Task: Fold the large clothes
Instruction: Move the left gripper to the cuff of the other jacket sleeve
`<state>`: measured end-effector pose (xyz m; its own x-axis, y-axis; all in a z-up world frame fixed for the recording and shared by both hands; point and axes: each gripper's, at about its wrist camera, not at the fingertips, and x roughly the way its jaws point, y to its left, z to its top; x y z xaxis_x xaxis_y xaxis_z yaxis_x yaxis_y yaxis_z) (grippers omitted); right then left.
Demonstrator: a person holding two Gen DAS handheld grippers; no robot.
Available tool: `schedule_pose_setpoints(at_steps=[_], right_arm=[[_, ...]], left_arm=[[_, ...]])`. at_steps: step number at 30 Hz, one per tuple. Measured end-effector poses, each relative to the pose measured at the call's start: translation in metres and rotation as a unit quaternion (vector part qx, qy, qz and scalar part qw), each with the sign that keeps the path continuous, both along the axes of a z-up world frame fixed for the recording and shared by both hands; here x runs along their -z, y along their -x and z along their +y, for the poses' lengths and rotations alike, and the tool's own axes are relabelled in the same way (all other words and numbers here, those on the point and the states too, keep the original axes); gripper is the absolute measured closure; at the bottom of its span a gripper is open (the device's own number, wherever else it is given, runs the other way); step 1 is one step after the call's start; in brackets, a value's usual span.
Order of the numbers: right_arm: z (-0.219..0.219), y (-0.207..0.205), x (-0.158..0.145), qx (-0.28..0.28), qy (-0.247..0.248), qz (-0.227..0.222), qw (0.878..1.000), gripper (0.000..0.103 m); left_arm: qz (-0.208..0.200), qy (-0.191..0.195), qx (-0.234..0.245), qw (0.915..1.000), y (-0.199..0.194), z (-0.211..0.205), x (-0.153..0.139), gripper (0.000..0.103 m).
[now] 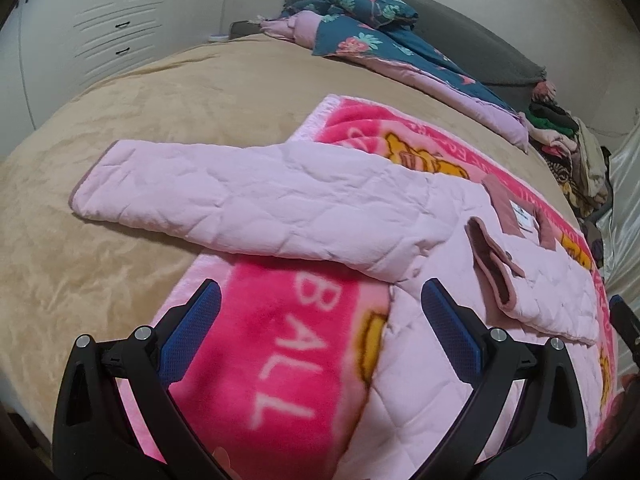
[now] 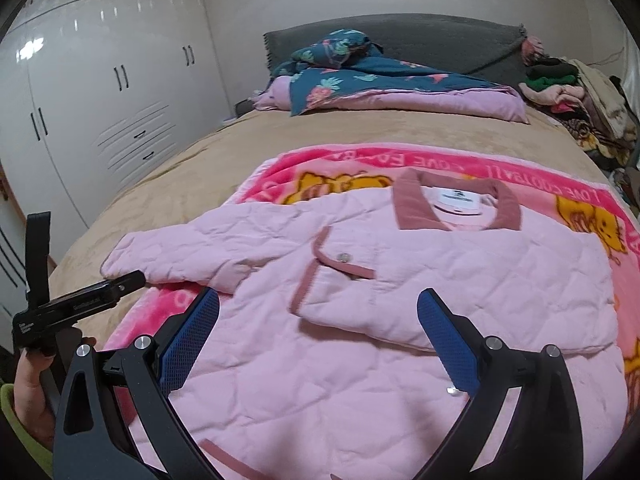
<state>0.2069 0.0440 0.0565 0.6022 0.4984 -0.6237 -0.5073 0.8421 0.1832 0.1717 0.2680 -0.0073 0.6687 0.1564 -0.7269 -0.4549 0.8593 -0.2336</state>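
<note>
A pale pink quilted jacket (image 2: 320,360) with a dusty-rose collar (image 2: 416,204) lies face up on a bright pink cartoon blanket (image 2: 500,168). One sleeve (image 1: 240,196) stretches out flat to the left; the other sleeve (image 2: 460,288) is folded across the chest. My left gripper (image 1: 320,320) hovers open over the blanket beside the jacket's left side, below the outstretched sleeve, holding nothing. My right gripper (image 2: 320,324) hangs open above the jacket's lower front, empty. The left gripper's body (image 2: 76,304) shows at the left edge of the right wrist view, held by a hand (image 2: 28,384).
The tan bedspread (image 1: 140,120) covers the bed. A teal floral quilt with pink lining (image 2: 380,84) lies by the grey headboard (image 2: 440,36). A heap of mixed clothes (image 2: 580,96) sits at the far right. White wardrobe doors (image 2: 100,100) stand to the left.
</note>
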Motion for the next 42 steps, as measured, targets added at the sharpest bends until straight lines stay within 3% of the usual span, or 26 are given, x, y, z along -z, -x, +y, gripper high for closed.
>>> schedule_pose_setpoints(at_steps=[14,24,35,42], right_arm=[[0.084,0.007,0.005,-0.068,0.016,0.002,0.998,0.004],[0.138,0.0,0.024,-0.106,0.039,0.015,0.994,0.004],[0.169,-0.017,0.048,-0.108,0.051,0.038,0.992,0.004],[0.17,-0.019,0.061,-0.109,0.05,0.05,0.992,0.004]], left_arm=[[0.023,0.02,-0.081,0.9962,0.013,0.067,0.025,0.009],[0.03,0.028,-0.134,0.9902,0.017,0.105,0.042,0.009],[0.013,0.063,-0.17,0.9834,0.007,0.137,0.068,0.009],[-0.011,0.116,-0.196,0.9738,0.003,0.164,0.087,0.009]])
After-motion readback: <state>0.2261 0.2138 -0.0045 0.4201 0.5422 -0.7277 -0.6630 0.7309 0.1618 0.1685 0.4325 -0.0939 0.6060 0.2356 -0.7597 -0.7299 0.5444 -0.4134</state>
